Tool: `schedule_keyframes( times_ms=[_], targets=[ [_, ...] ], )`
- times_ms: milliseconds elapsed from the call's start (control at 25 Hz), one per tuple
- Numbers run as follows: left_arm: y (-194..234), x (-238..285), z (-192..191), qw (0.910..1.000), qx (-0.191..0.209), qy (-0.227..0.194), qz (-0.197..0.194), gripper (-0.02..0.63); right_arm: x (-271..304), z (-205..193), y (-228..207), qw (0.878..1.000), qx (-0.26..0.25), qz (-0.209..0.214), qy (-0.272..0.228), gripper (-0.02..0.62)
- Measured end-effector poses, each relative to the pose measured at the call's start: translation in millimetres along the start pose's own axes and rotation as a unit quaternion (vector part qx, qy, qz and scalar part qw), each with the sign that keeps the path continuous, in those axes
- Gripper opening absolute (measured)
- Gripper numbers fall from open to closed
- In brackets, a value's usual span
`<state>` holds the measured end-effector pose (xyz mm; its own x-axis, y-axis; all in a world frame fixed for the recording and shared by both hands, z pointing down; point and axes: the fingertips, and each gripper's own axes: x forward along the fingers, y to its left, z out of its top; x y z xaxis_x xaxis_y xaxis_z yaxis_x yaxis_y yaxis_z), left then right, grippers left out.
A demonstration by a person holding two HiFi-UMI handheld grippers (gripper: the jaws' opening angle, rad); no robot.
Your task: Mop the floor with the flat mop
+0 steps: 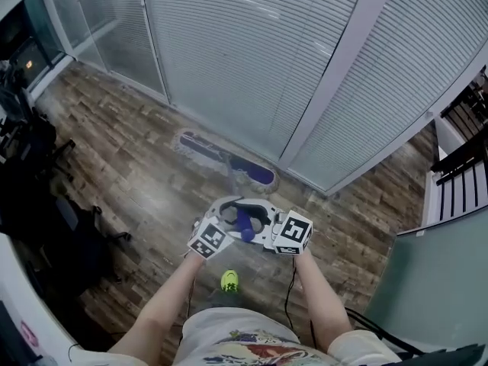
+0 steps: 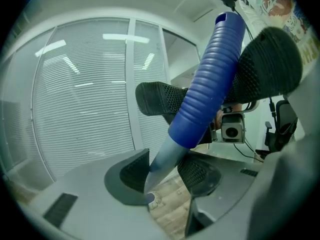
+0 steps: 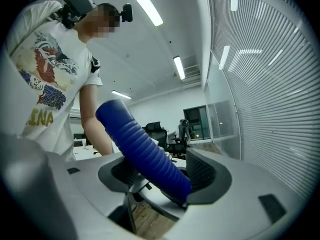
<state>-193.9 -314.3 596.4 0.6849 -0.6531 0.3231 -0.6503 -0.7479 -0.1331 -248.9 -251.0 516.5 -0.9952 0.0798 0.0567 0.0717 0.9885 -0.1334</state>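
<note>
The flat mop head point(image 1: 226, 158), purple with a grey fringe, lies on the wood floor at the foot of the blind-covered glass wall. Its thin pole point(image 1: 232, 183) rises toward me and ends in a blue ribbed grip point(image 1: 244, 225). My left gripper point(image 2: 162, 176) is shut on the silver pole point(image 2: 167, 159) just below the blue grip point(image 2: 210, 79). My right gripper point(image 3: 162, 176) is shut on the blue grip point(image 3: 145, 149), higher up. In the head view the left gripper point(image 1: 227, 218) and the right gripper point(image 1: 264, 223) face each other around the handle, in front of my waist.
A glass wall with shut blinds point(image 1: 252, 59) runs across the far side. Black chairs and bags point(image 1: 38, 197) crowd the left. A dark railing point(image 1: 461, 166) and a low wall stand at the right. A green shoe point(image 1: 229, 280) is on the floor below the grippers.
</note>
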Motion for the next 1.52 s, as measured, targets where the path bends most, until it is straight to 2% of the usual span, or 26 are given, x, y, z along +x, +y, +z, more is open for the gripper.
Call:
schedule_keyframes(
  times_ms=[160, 400, 560, 720, 1080, 1400, 1520],
  targets=[
    [17, 0, -7, 0.9999, 0.003, 0.006, -0.008, 0.149, 11, 0, -15, 1.000, 0.015, -0.017, -0.008, 0.259],
    [9, -13, -9, 0.9999, -0.008, 0.013, 0.001, 0.149, 15, 2, -1, 0.999, 0.020, -0.029, -0.011, 0.259],
    [-9, -29, 0, 0.9998, -0.012, 0.016, 0.003, 0.149, 12, 11, 23, 1.000, 0.018, -0.017, -0.018, 0.259],
    [-42, -54, 7, 0.9992, -0.028, 0.016, 0.024, 0.149, 7, 16, 67, 1.000, 0.013, 0.008, -0.021, 0.259],
    [-171, -103, 27, 0.9964, -0.051, 0.031, 0.060, 0.147, -45, 16, 202, 0.997, 0.008, 0.064, -0.032, 0.261],
    [-333, -133, 39, 0.9906, -0.069, 0.056, 0.105, 0.146, -132, -1, 349, 0.991, -0.002, 0.121, -0.057, 0.261],
    [-381, -143, 45, 0.9877, -0.078, 0.060, 0.122, 0.146, -159, -9, 393, 0.990, 0.010, 0.135, -0.046, 0.261]
  ],
)
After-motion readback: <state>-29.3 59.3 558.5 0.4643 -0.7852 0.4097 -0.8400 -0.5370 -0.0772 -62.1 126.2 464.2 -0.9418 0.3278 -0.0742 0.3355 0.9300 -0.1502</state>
